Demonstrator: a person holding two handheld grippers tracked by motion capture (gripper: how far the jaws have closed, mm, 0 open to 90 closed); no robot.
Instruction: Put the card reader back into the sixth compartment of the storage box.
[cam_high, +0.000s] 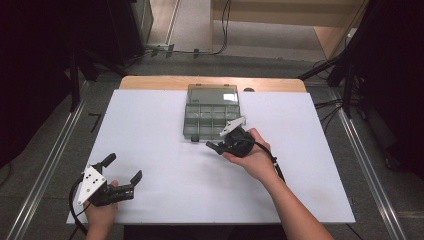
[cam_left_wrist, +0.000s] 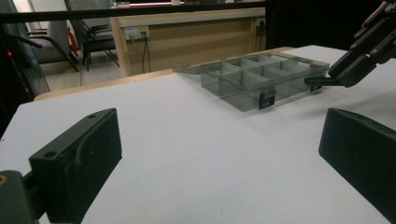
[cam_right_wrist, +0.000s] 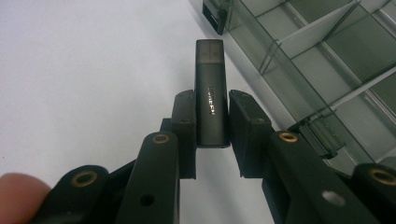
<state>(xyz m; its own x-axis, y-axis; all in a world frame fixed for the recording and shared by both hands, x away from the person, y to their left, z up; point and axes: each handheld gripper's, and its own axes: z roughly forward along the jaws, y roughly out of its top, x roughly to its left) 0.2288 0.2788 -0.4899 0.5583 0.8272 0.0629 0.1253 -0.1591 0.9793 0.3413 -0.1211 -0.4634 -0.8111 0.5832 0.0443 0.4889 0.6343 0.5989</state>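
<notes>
The right gripper (cam_right_wrist: 211, 135) grips a stick (cam_right_wrist: 211, 100), lettering unreadable.

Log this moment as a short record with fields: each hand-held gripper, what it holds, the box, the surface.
left hand-held gripper: open, holding nothing, low over the near left of the table
right hand-held gripper: shut on a dark USB stick, just in front of the box
organizer box: clear grey, lid open, compartments look empty
table: white top, wooden edge at the far side
</notes>
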